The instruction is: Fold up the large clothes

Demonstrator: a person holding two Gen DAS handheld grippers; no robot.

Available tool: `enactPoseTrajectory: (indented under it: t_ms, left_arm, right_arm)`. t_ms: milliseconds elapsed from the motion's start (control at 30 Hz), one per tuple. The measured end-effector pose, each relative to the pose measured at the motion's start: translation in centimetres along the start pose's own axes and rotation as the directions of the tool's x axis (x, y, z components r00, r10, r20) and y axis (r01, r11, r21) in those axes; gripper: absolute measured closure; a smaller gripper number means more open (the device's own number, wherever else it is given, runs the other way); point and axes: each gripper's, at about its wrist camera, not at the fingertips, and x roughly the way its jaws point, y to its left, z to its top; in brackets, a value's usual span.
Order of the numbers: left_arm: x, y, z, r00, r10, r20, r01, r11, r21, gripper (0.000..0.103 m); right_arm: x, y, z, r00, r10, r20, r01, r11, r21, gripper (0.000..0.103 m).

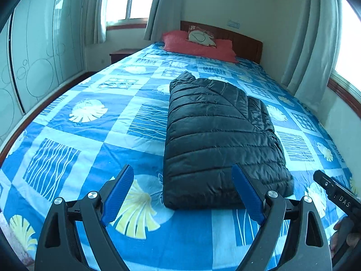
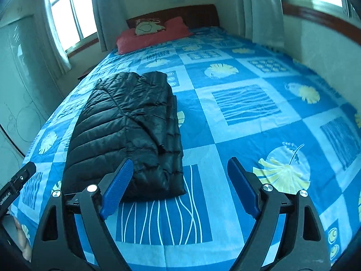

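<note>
Black padded jacket is the thing to look at, but I begin with the biggest object, the bed. It fills most of the room and carries a blue cover with white squares, wavy lines and pale yellow leaf shapes. At the far end stands a dark wooden headboard, and against it lie a red pillow and on top of it a smaller cream cushion. Pale curtains hang beside bright windows, and a white wardrobe with drawn circles stands along one side of the bed.

The jacket lies on the cover in the near half of the bed. It is folded into a thick, long bundle, with its quilted surface up and one narrow end pointing toward the pillows. A second layer shows along one long side of it.

The left gripper hovers above the near end of the jacket. Its blue pads stand wide apart and nothing is between them; they do not touch the cloth. The right gripper is also spread wide and holds nothing. Its left pad appears in front of the jacket's near corner, the other over the bare cover. Each camera sees the black body of the other gripper at the edge of its view.
</note>
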Motion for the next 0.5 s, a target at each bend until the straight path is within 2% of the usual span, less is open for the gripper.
enactPoseTrajectory:
  t_ms: [200,500]
  left_arm:
    - [-2.2,-0.6,-0.7,1.000,0.002,0.022,-0.001,1.000,-0.003,0.016]
    - [-3.7,-1.3,-1.2,0.999,0.008,0.038,-0.008,1.000,0.006,0.016]
  right_arm:
    - [-3.3,2.3,-0.3,0.997,-0.022,0.076,0.029,0.996,-0.087,0.012]
    - [-5.2,3.8,-0.9,0.995,0.005,0.096,0.007,0.993,-0.121,0.012]
